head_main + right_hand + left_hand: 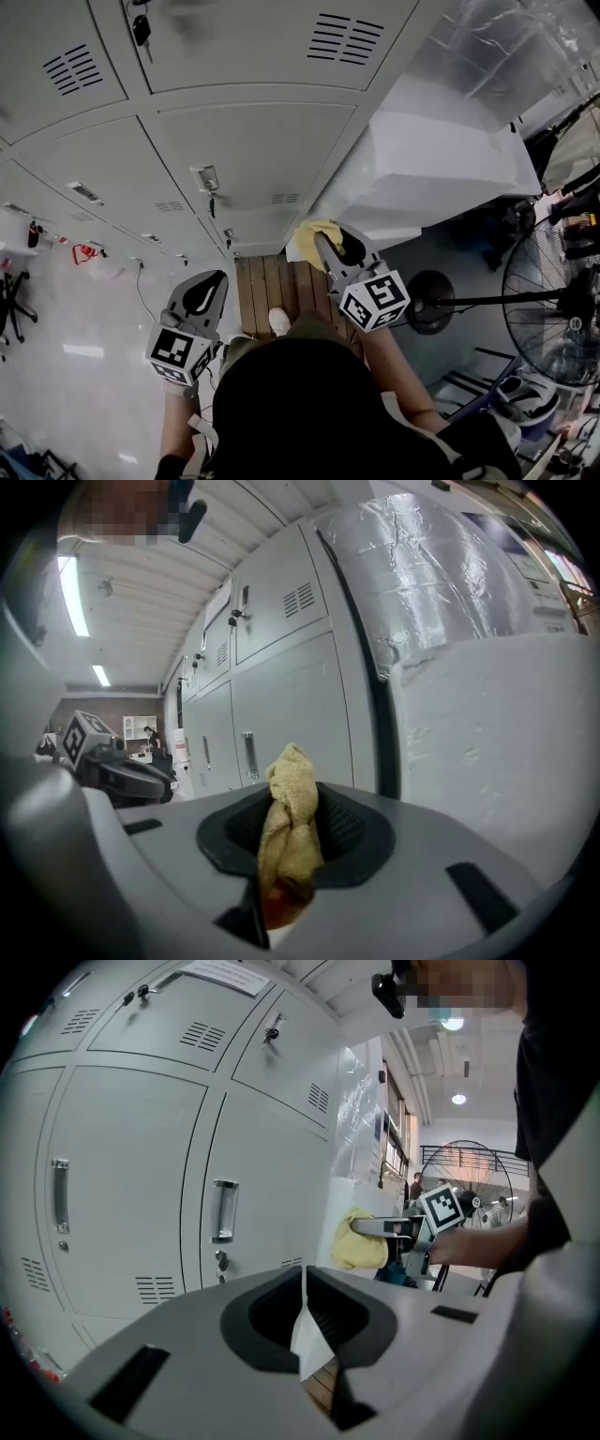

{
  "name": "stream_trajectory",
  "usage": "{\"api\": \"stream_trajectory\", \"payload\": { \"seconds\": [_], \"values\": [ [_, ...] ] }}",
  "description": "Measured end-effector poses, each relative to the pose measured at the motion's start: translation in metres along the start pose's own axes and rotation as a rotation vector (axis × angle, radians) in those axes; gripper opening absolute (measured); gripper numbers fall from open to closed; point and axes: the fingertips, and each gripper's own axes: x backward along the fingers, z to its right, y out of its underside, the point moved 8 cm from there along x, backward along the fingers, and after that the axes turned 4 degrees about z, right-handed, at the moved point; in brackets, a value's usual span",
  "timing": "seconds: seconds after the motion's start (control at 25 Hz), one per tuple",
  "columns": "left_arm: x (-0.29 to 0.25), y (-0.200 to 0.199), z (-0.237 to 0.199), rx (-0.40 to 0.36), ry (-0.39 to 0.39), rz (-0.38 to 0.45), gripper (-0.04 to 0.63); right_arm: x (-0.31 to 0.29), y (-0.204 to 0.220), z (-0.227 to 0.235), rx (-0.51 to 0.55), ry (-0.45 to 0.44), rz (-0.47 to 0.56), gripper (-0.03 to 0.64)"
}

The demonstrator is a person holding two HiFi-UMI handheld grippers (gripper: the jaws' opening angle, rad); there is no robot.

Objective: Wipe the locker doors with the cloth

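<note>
The right gripper (pixel 330 242) has its jaws clamped on a bunched yellow cloth (pixel 291 808), which sticks out past the tips; it is held low at the right-hand edge of the bank of grey locker doors (pixel 253 150), just beside a white plastic-wrapped block (pixel 441 159); whether the cloth touches a door I cannot tell. The left gripper (pixel 202 292) hangs lower and to the left, its jaws pressed together on nothing, pointing at a door with a metal pull handle (pixel 223 1211). A paper label (pixel 225 973) sits on an upper door, its print too small to read; keys (pixel 141 30) dangle from another lock. Wooden slats (pixel 272 281) lie at the lockers' foot; a standing fan (pixel 553 300) is off to the right.
</note>
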Motion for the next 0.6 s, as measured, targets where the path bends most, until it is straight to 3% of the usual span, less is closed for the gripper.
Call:
{"api": "stream_trajectory", "payload": {
  "seconds": [0.16,0.6],
  "values": [
    [-0.006,-0.018,0.005,-0.020,0.008,0.050,0.009,0.014,-0.012,-0.009,0.063,-0.024,0.009,0.107],
    [-0.013,-0.043,0.005,-0.065,0.001,0.113,0.009,0.029,-0.029,-0.019,0.098,-0.063,0.036,0.107]
  ]
}}
